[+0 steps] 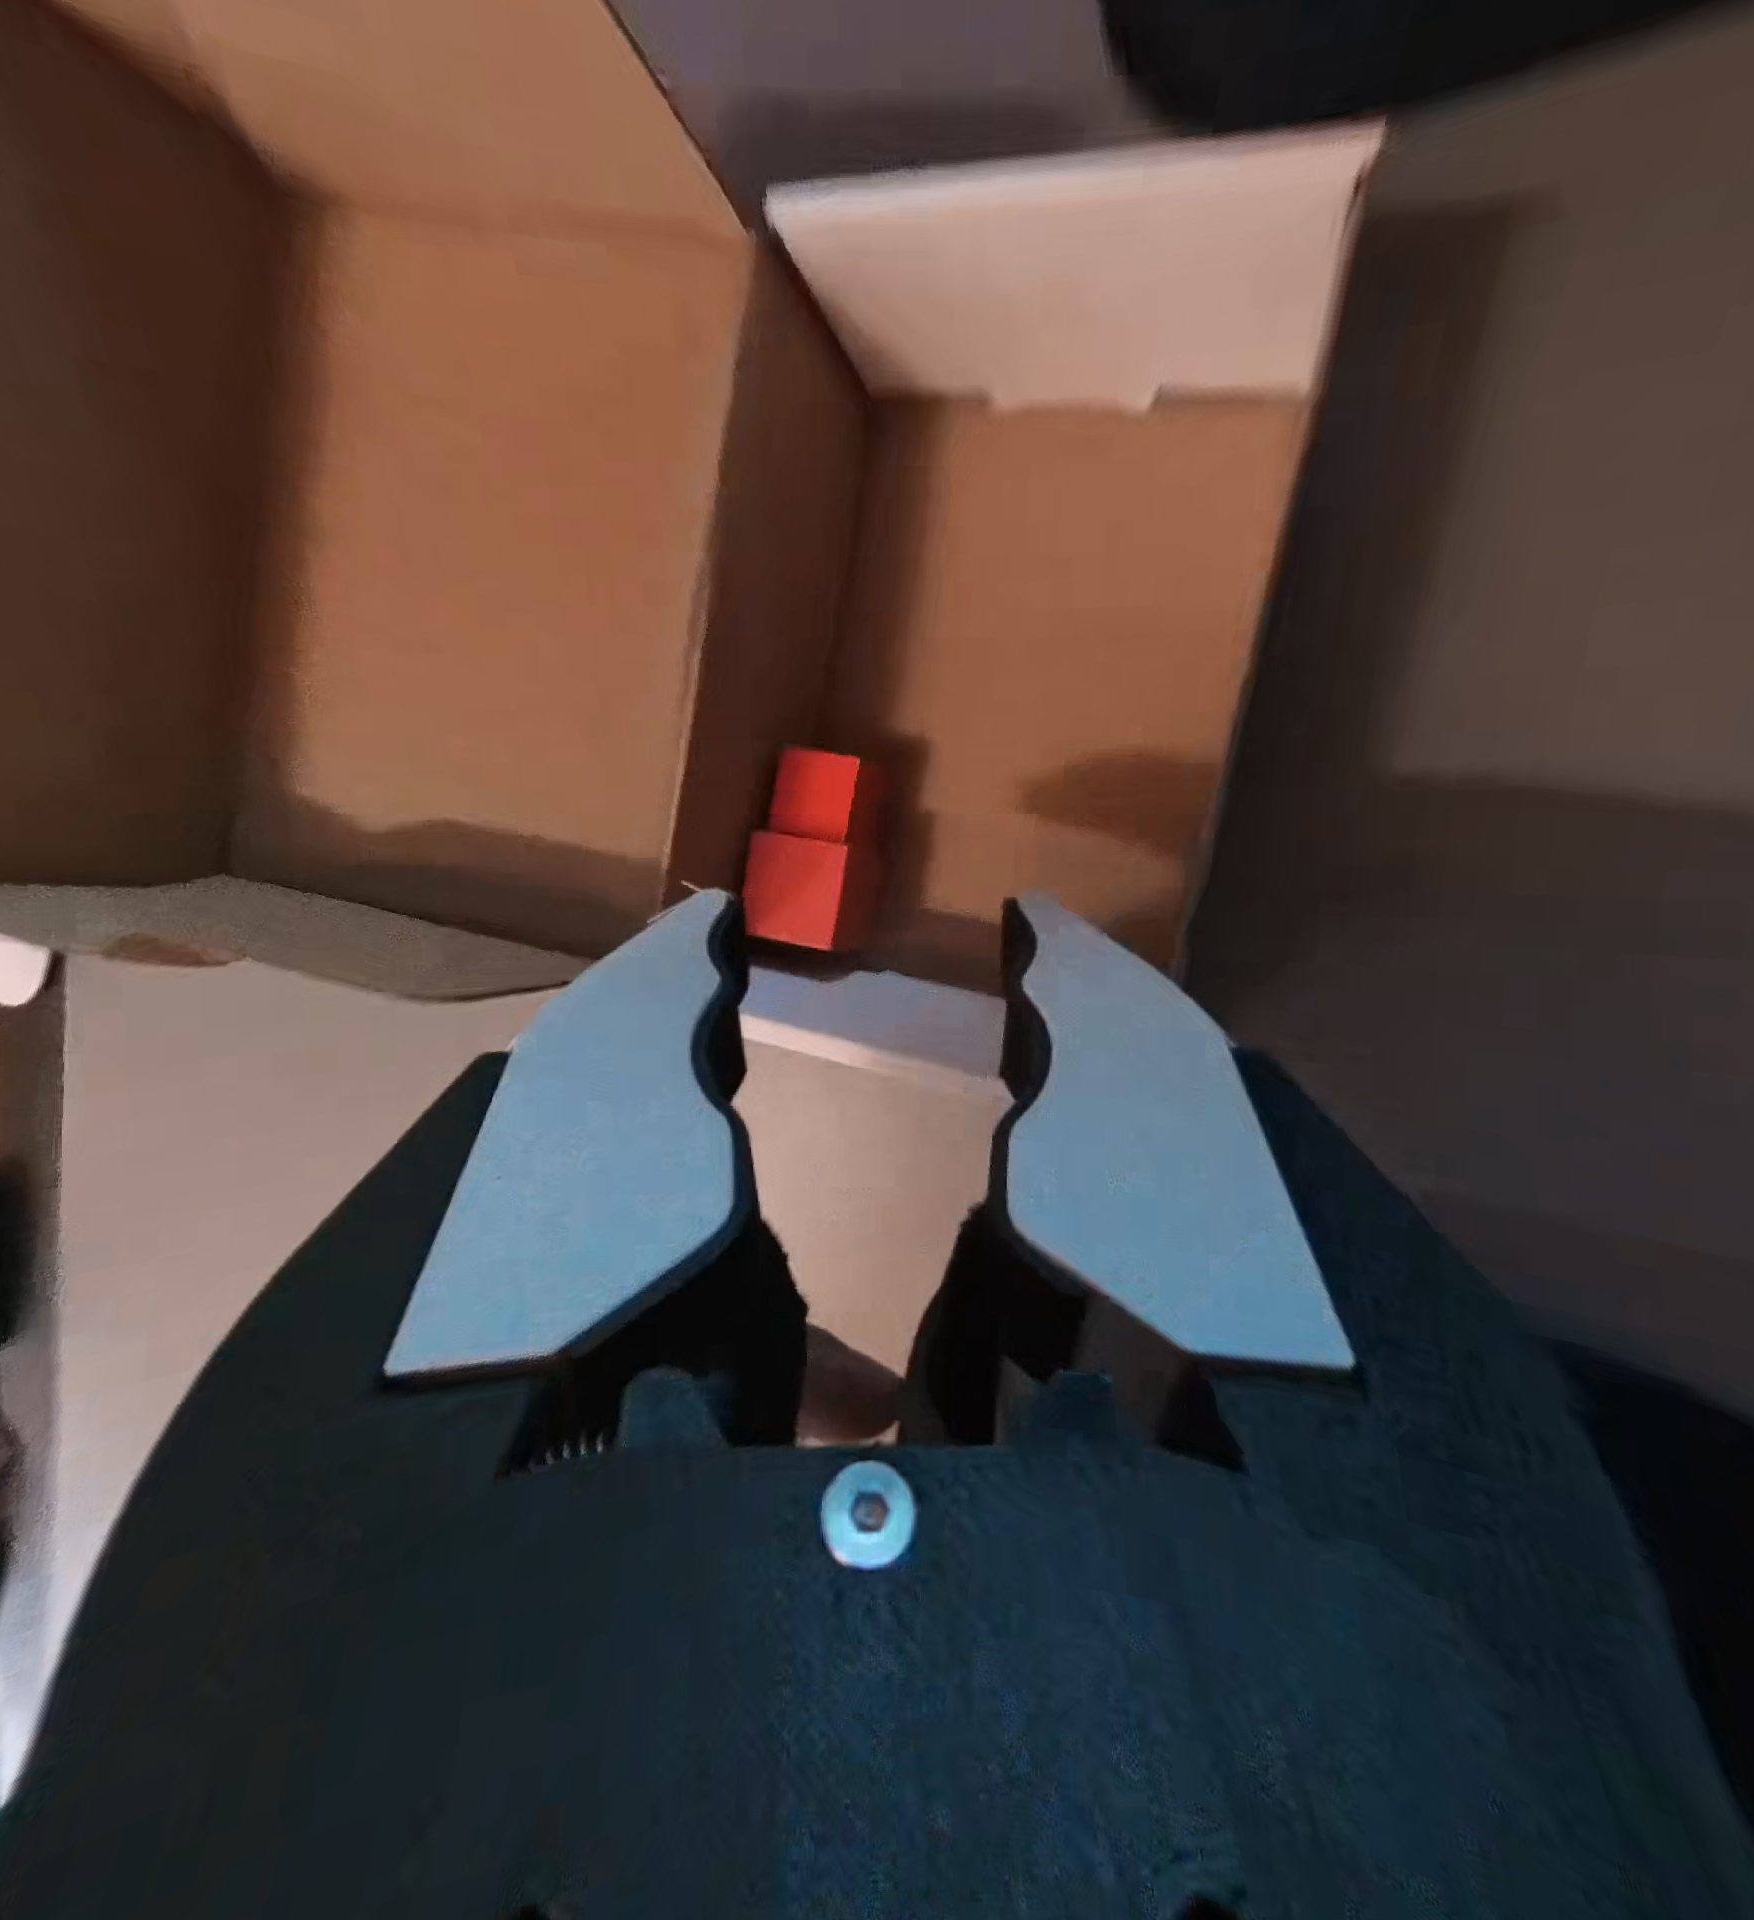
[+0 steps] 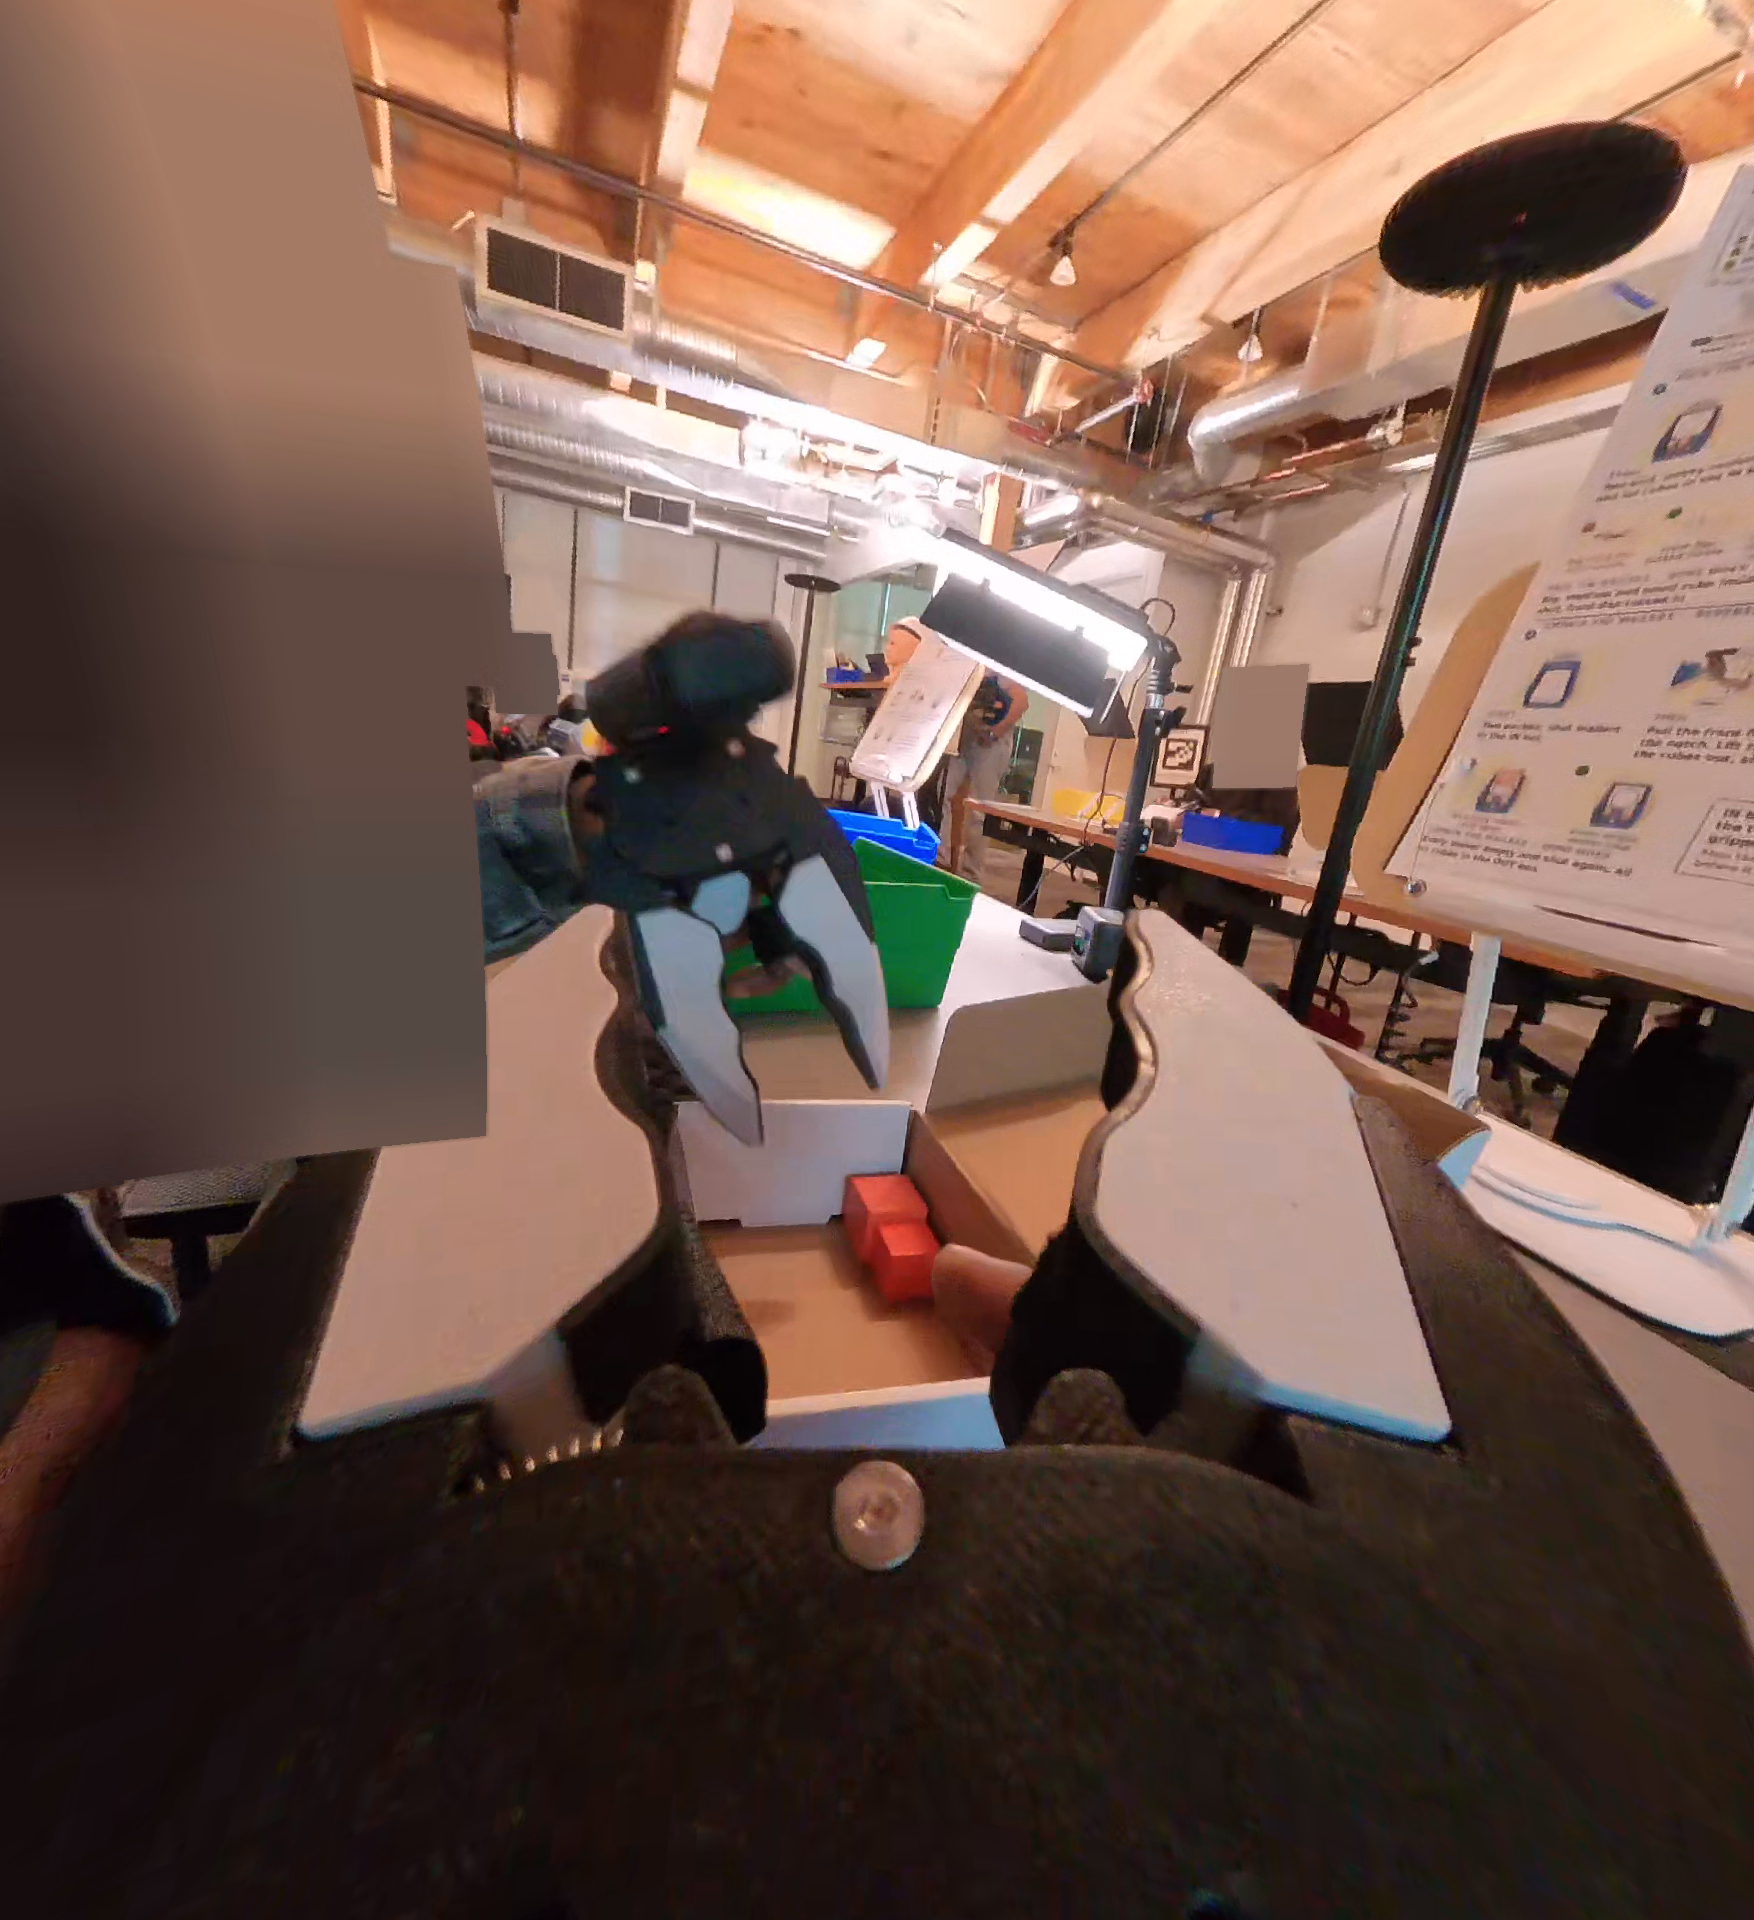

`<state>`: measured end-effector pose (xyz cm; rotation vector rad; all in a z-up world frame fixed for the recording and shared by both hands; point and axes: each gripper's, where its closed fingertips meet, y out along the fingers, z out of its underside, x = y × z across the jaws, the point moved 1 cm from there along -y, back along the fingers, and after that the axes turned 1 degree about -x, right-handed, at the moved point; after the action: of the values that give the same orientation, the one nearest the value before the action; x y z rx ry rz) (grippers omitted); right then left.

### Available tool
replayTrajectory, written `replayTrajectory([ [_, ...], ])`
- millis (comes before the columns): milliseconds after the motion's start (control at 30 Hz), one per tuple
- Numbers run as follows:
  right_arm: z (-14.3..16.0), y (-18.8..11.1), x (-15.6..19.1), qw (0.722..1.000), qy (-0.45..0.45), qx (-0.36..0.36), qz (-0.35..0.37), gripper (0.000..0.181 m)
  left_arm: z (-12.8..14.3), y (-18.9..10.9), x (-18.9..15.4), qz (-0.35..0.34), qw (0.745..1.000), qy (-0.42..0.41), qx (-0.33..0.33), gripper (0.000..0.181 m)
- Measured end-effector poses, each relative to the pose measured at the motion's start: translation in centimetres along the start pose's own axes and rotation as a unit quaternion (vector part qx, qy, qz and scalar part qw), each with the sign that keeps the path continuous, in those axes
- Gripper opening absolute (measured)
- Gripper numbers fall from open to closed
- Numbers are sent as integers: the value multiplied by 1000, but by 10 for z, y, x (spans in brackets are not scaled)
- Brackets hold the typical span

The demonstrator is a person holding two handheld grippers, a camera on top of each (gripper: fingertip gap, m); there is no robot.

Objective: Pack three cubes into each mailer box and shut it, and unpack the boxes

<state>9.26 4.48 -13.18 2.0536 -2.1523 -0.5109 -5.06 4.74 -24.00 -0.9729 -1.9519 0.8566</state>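
Down at the bottom of the open box [image 1: 1060,623], two red cubes [image 1: 811,862] sit side by side, touching, tucked against the left inner wall near the front corner. Right wrist view shows the same pair [image 2: 888,1231] on the brown floor of the box [image 2: 800,1158], w/ its white front wall just behind them.

Left gripper [image 1: 873,935] hangs over the front edge of the box, jaws apart, nothing between them; seen from the other side [image 2: 816,1091] it points down at the box, tips spread. Right gripper [image 2: 883,1091] is wide open too, empty, low at the near rim.

Handling, as a guess: cubes look like solid painted wood or plastic, so stiff, light, not fragile, faces smooth and maybe a bit slick. Best hold is across two opposite flat faces, square on. The wall-side face is blocked, so grip front-to-back, or take the nearer cube first since its front face is free. Box is thin cardboard: light, walls and lid flex, will slide on the grey surface [image 2: 1008,935] if nudged. Green bin [image 2: 909,935] stands beyond.
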Motion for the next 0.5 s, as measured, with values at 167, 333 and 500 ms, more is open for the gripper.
replayTrajectory([
  [167, -1, -2, -1, 1000, 19, -7, -1, 89, 10, 27, 5, 18, 996, 21, 89, 43],
  [333, -1, -3, -1, 1000, 16, -7, -3, 87, 22, 41, 10, 5, 991, 25, 129, 40],
  [500, 0, -2, -1, 1000, 16, -5, -2, 87, 19, 37, 2, 31, 992, 21, 123, 32],
])
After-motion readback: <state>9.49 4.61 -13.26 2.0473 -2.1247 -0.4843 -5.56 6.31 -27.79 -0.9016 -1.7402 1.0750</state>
